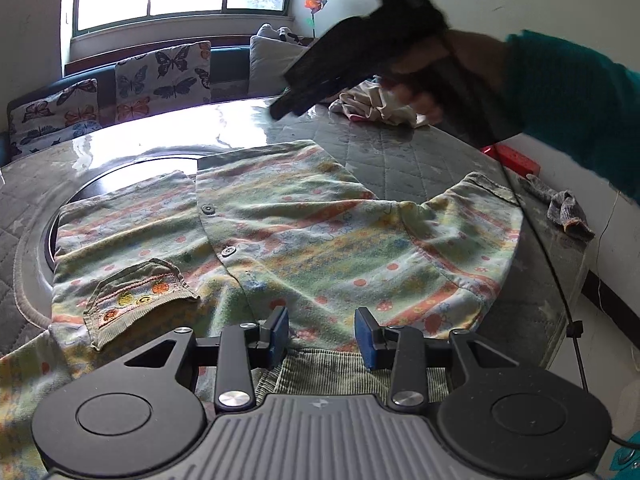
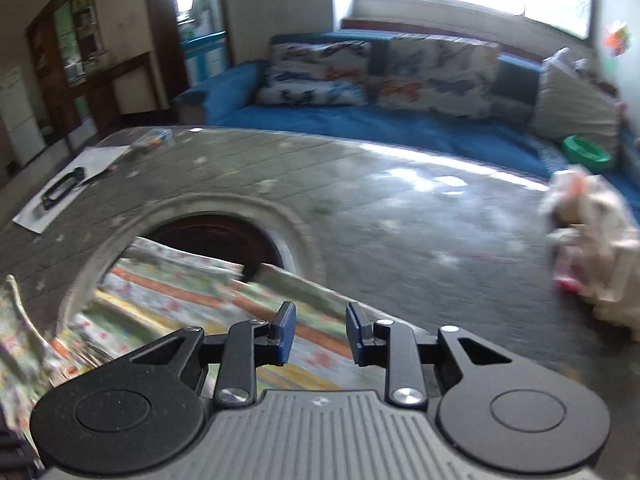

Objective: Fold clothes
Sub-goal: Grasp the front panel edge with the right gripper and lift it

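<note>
Left claw is hovering, jaws apart and empty, over the striped pastel cotton baby shirt lying flat across the grey quilted surface, long axis crosswise, hem at the near edge. Right claw is gaping, empty, above bare room beyond.

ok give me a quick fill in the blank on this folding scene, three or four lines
1. The cushions on the sofa are printed with ____.
2. The striped shirt closes with round ____ down its front.
3. The patch pocket is sewn onto the ____.
4. Between the left gripper pads there is ____.

Missing words: butterflies; snaps; shirt; nothing
</note>
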{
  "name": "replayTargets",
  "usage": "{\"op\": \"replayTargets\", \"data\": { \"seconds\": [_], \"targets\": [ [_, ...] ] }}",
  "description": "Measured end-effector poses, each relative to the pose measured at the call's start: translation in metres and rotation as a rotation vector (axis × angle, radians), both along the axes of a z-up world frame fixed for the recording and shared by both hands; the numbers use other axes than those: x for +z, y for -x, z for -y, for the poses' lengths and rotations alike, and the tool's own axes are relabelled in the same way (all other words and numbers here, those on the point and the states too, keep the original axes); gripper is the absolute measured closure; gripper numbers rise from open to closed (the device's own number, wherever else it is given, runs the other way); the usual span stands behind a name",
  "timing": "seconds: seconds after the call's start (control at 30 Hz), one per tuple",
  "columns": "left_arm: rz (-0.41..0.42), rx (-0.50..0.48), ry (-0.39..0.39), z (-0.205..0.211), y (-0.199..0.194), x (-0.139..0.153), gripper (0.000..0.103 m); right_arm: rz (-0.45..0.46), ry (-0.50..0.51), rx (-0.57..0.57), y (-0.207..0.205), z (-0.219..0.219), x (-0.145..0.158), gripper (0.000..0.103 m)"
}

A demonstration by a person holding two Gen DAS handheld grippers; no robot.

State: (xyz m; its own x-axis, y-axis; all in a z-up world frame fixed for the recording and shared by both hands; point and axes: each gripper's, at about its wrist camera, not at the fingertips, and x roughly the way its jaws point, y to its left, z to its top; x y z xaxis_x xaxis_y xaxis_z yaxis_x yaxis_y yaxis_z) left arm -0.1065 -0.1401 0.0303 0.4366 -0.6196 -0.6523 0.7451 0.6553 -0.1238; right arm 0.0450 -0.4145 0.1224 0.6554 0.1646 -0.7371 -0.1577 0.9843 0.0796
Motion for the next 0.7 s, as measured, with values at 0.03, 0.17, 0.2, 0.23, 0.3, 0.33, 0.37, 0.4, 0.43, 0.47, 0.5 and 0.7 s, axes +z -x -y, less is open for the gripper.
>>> {"op": "replayTargets", "data": {
  "seconds": [0.03,0.17,0.2,0.23,0.3,0.33,0.37,0.4,0.43,0.47,0.5,0.7],
  "targets": [
    [-0.008,0.003,0.007,0.0,-0.002,0.0,0.063,-0.013,-0.008,0.005,-0.01,-0.008,-0.006,0.077],
    [-0.021,0.004,0.021,-0.001,-0.005,-0.001,0.063,-0.041,0.015,-0.002,-0.042,-0.028,-0.03,0.077],
    [-0.025,0.003,0.026,-0.001,-0.005,-0.001,0.063,-0.044,0.025,0.004,-0.048,-0.032,-0.035,0.076],
    [-0.028,0.002,0.03,-0.002,-0.006,-0.002,0.063,-0.046,0.034,0.011,-0.052,-0.034,-0.041,0.076],
    [-0.035,0.0,0.037,-0.002,-0.008,-0.002,0.063,-0.047,0.052,0.034,-0.059,-0.039,-0.049,0.076],
    [-0.037,-0.002,0.038,-0.002,-0.008,-0.002,0.063,-0.047,0.06,0.048,-0.063,-0.041,-0.052,0.075],
    [-0.04,-0.004,0.039,-0.002,-0.009,-0.003,0.063,-0.049,0.065,0.058,-0.065,-0.043,-0.054,0.075],
    [-0.043,-0.007,0.04,-0.002,-0.009,-0.003,0.063,-0.051,0.071,0.068,-0.068,-0.045,-0.056,0.075],
    [-0.046,-0.01,0.043,-0.002,-0.01,-0.003,0.063,-0.051,0.078,0.079,-0.07,-0.047,-0.059,0.075],
    [-0.048,-0.013,0.045,-0.001,-0.01,-0.003,0.063,-0.045,0.093,0.092,-0.074,-0.05,-0.062,0.075],
    [-0.05,-0.016,0.047,-0.001,-0.01,-0.004,0.063,-0.038,0.097,0.106,-0.075,-0.052,-0.063,0.075],
    [-0.064,-0.018,0.055,-0.001,-0.012,-0.004,0.063,-0.045,0.078,0.167,-0.08,-0.05,-0.061,0.074]
  ]
}}
